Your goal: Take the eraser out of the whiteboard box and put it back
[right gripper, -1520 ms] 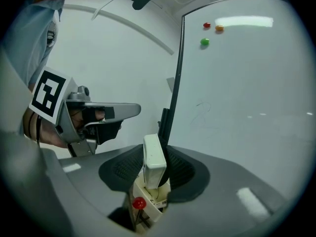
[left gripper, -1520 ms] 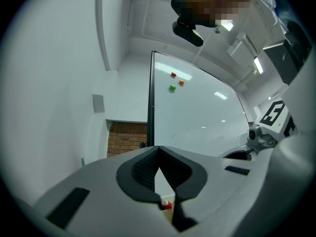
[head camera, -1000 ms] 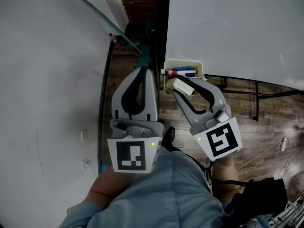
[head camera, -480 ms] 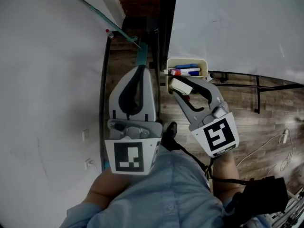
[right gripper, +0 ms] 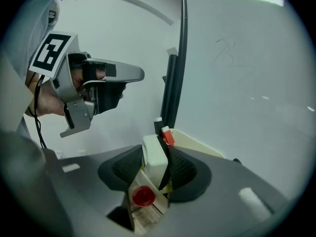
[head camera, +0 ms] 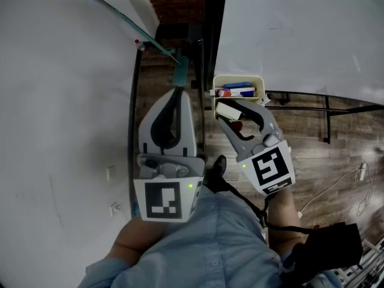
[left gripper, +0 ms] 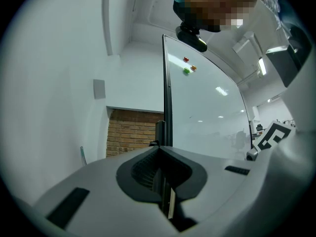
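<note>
1. White rectangular block eraser (right gripper: 153, 158) had a dark felt face along one side.
2. Right gripper (head camera: 230, 109) clamped the eraser by its flat sides. Its jaws were opening, but the pads still touched it.
3. Eraser was outside the cream plastic whiteboard box (head camera: 239, 78), just beside its near rim. The box held blue and red markers (head camera: 235, 91).
4. Left gripper (left gripper: 160, 154) was clenched on nothing.
5. Glossy whiteboard (right gripper: 247, 83) carried a scribble too faint to read.
</note>
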Tool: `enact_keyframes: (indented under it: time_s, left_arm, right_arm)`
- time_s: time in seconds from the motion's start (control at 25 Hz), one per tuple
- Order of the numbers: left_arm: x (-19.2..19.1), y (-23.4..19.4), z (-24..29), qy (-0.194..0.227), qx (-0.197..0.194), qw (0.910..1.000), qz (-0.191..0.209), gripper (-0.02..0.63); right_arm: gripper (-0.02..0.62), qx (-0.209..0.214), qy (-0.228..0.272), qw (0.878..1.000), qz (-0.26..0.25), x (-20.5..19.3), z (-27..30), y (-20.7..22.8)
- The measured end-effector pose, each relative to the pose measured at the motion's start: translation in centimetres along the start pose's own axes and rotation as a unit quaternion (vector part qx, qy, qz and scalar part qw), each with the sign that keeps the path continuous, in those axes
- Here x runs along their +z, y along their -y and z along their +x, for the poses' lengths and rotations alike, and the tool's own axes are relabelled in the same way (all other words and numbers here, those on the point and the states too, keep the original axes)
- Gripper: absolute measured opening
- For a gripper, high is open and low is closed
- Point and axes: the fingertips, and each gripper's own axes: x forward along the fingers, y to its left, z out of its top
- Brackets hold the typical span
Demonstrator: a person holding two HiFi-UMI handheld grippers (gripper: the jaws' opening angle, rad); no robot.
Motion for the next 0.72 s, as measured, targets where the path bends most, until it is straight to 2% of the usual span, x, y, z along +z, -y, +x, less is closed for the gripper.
enact_keyframes:
  time_s: [0.2, 0.4, 0.56, 0.72]
  left_arm:
    - [0.6, 0.5, -0.6, 0.006, -0.001, 1.0, 0.005, 0.005]
    - [1.3, 1.2, -1.4, 0.013, 0.002, 0.9998, 0.011, 0.005]
    - [2.6, 2.6, -2.2, 0.027, 0.0, 0.9995, 0.018, 0.005]
    - [4.0, 4.4, -3.1, 0.042, -0.005, 0.999, 0.019, 0.005]
  right_arm:
    - [0.172, -0.005, 0.001, 1.0, -0.005, 0.1, -0.5, 0.0]
    - [0.172, -0.003, 0.033, 0.999, 0.005, 1.3, -2.4, -0.2]
    - [0.169, -0.016, 0.105, 0.994, 0.038, 4.2, -5.4, 0.3]
    - [0.127, -0.038, 0.205, 0.973, 0.099, 8.1, -9.6, 1.5]
